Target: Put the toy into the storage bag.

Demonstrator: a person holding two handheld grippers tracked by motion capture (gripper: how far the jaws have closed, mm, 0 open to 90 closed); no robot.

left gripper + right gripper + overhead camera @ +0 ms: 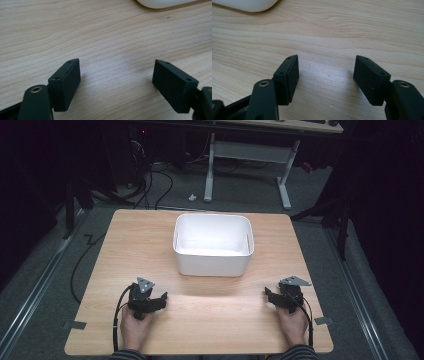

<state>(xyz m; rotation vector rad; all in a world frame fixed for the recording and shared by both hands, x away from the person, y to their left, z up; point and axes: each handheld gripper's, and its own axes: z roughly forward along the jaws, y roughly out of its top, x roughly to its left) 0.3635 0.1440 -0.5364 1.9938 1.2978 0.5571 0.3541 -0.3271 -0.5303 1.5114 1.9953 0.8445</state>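
Note:
A white rectangular bin (213,244) stands on the wooden table (210,320), toward its far middle, and looks empty. My left gripper (156,301) rests low over the table near the front left, held in a hand. Its jaws stand open with bare wood between them (117,72). My right gripper (270,296) sits near the front right, also in a hand. In the right gripper view its jaws are open (327,68) with nothing between them. A rounded corner of the bin (162,3) shows at the top of the left gripper view, and another corner of the bin (247,5) at the top left of the right gripper view.
Bare table lies between the two grippers and in front of the bin. Beyond the table is grey floor with cables (150,185) and the white legs of another desk (250,165). Tape tabs (74,324) mark the table's front corners.

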